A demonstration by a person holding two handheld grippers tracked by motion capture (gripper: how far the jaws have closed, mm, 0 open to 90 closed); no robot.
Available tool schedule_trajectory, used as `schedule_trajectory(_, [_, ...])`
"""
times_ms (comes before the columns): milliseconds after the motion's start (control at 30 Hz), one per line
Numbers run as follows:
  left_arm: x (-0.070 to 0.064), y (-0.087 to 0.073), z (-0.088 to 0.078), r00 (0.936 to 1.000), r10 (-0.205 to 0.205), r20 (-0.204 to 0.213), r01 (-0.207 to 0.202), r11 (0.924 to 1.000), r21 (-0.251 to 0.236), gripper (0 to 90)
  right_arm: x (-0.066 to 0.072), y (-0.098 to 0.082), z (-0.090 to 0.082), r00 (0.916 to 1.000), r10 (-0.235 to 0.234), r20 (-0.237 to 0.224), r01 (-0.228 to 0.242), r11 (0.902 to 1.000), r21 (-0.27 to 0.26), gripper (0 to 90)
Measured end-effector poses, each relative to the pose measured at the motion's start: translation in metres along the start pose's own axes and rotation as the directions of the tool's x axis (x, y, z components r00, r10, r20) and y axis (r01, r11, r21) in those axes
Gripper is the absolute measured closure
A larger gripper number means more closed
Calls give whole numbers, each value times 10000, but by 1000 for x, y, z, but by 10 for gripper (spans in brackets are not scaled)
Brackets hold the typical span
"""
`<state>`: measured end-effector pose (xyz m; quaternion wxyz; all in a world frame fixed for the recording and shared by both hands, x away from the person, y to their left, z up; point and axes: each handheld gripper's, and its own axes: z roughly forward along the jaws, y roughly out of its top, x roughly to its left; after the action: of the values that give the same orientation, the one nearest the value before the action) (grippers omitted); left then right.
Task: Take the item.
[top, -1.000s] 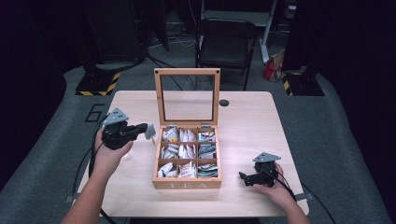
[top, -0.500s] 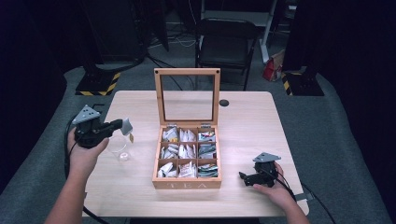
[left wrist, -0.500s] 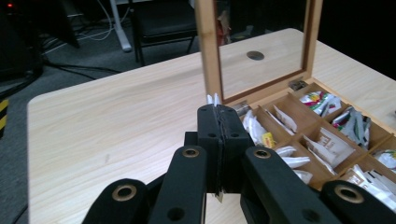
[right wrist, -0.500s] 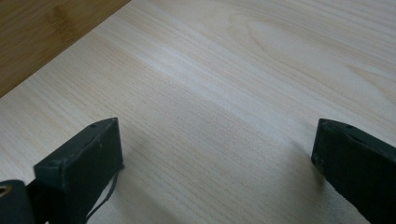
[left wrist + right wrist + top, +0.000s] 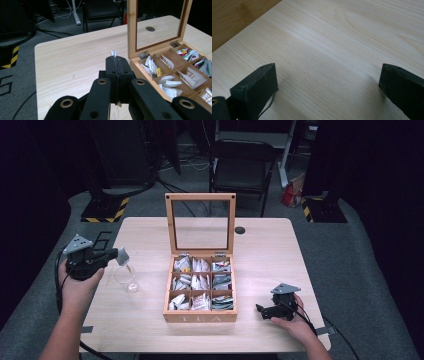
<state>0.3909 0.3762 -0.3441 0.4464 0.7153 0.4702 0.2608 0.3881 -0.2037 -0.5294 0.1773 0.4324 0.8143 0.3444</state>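
Observation:
An open wooden tea box (image 5: 201, 316) with its glass lid upright sits mid-table, its compartments holding several tea bags (image 5: 200, 282). My left gripper (image 5: 114, 253) hovers over the table's left side, shut on a white tea bag (image 5: 122, 255) just above a small clear glass cup (image 5: 125, 277). In the left gripper view the jaws (image 5: 117, 59) are pressed together, the bag's white tip (image 5: 114, 52) pokes out past them, and the box (image 5: 146, 71) lies to the right. My right gripper (image 5: 262, 311) rests open on the table right of the box; in its own view the gripper (image 5: 328, 83) has bare wood between its jaws.
The light wooden table (image 5: 150, 320) has a round cable hole (image 5: 240, 230) behind the box. A black folding chair (image 5: 240, 167) stands beyond the far edge. Dark equipment and yellow-black striped bases (image 5: 102, 212) sit on the grey floor.
My left gripper has carried the tea bag leftward, away from the box, to above the glass cup. The right gripper has stayed put.

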Motion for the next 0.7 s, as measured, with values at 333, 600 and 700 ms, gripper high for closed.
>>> schedule_trajectory(333, [6,-8,5,9998,-133,-162,137,9996,233,894,0,0,0,10000,15,4,-15,10000,-7,11])
schedule_trajectory(600, [12,-22,13,9992,-231,-341,244,9990,369,894,0,0,0,10000,19,2,-19,10000,-5,12])
schedule_trajectory(700, [13,-28,16,9991,-210,-365,227,9986,487,894,0,0,0,10000,17,3,-17,10000,-4,12])
